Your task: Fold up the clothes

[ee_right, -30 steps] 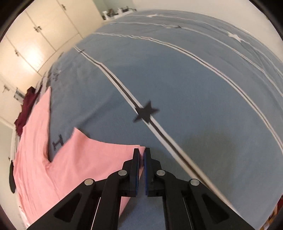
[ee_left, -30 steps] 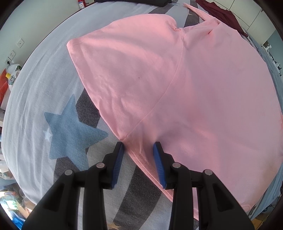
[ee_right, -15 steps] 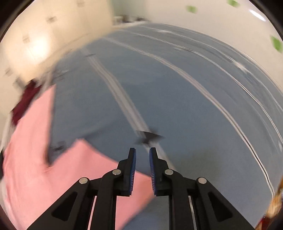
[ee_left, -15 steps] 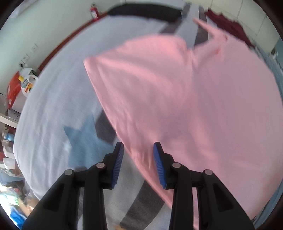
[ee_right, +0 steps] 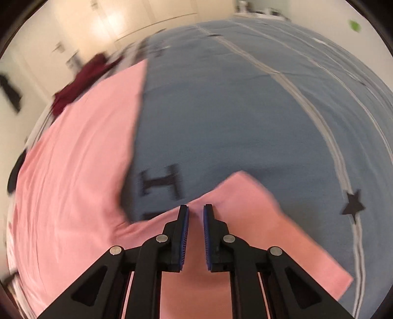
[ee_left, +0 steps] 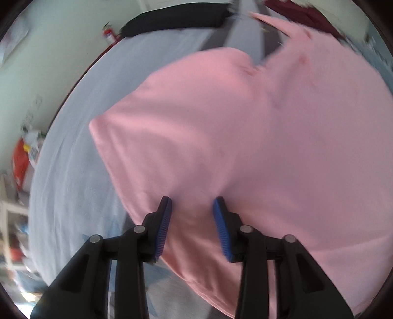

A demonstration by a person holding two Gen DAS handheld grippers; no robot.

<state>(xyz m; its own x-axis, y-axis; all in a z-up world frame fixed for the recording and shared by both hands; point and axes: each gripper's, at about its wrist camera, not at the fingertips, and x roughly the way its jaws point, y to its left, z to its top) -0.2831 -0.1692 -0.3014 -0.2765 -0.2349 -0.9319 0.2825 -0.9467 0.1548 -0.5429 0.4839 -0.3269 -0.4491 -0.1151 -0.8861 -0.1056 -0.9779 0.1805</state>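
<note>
The pink shirt (ee_left: 258, 137) lies spread flat on the bed (ee_left: 81, 171), over a pale grey cover with darker stripes. In the left wrist view, going from the left, a red bag (ee_left: 21, 162) stands by the wall beyond the bed's edge, then bare cover, then the shirt's folded corner. The left tool (ee_left: 192, 208) points down at the shirt's near edge with its jaws partly apart; they have just been opening a little, the cloth lies below the gap, and the blue pads do not press on it. A dark red garment (ee_left: 302, 12) lies at the far end.

In the right wrist view the shirt (ee_right: 73, 171) fills the left, and the dark red garment (ee_right: 81, 83) lies beyond it. The right tool (ee_right: 196, 213) hovers over a sleeve (ee_right: 258, 220) with a narrow gap between its jaws, which have just been closing; nothing is pinched. Blue bedding (ee_right: 245, 110) with a black star (ee_right: 352, 205) lies to the right.
</note>
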